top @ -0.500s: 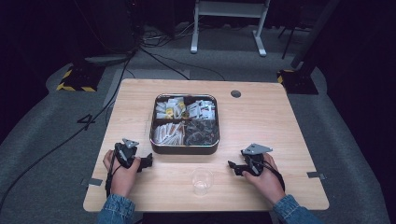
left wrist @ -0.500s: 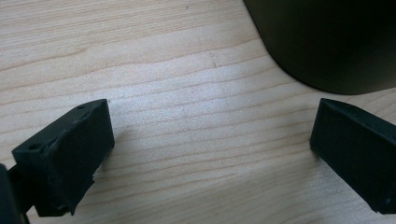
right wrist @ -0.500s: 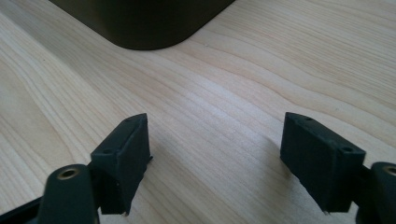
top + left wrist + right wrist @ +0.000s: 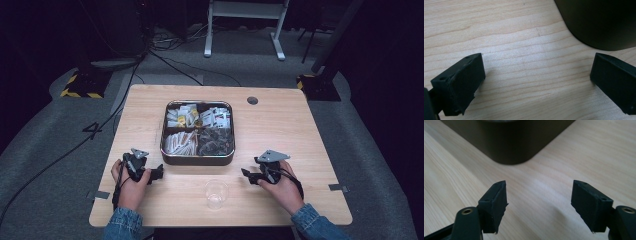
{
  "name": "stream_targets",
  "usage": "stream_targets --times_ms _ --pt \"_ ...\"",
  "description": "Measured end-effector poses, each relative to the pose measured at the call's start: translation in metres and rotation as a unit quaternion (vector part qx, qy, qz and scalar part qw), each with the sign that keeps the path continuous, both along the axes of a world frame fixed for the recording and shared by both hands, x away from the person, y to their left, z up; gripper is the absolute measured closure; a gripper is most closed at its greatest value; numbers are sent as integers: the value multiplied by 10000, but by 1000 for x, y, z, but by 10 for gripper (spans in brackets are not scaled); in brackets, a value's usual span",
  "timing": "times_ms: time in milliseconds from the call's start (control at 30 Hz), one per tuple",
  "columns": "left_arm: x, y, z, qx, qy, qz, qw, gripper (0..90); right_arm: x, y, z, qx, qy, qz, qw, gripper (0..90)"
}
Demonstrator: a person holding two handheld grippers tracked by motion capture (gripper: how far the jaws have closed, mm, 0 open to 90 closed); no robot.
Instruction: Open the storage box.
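Observation:
A dark metal tin [image 4: 172, 152] with several compartments of sachets and packets sits mid-table. A clear plastic cup [image 4: 216, 193] stands upright near the front edge, between the two hands. My left gripper [image 4: 159, 172] rests on the table left of the cup, by the tin's front left corner, open with nothing between its jaws. In the left gripper view its jaws stand wide over bare wood with the tin's wall [image 4: 599, 22] just ahead. My right gripper [image 4: 246, 175] lies right of the cup, open and empty. In the right gripper view the tin's corner [image 4: 511, 142] is ahead.
The wooden table [image 4: 300, 130] has a round cable port [image 4: 252, 100] at the back right. Bits of tape [image 4: 339, 187] mark its front edges. Cables and a stand's white legs [image 4: 242, 27] lie on the grey floor beyond.

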State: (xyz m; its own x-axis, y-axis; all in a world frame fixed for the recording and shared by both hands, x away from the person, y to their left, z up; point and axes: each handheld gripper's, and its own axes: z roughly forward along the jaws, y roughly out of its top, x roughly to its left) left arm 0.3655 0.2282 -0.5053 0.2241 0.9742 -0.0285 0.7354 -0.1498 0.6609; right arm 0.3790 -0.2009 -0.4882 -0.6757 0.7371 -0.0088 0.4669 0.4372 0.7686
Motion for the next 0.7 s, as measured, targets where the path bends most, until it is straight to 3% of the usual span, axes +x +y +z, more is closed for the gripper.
stream_targets --times_ms 333,467,700 --pt "2 1 0 1 -7 -81 10000 0 11 15 34 314 117 39 9994 367" --pt "3 2 0 2 3 -138 9999 0 13 33 48 407 -93 156 9990 365" --pt "5 2 0 8 -7 -186 9998 0 22 47 60 412 -144 128 9990 365"
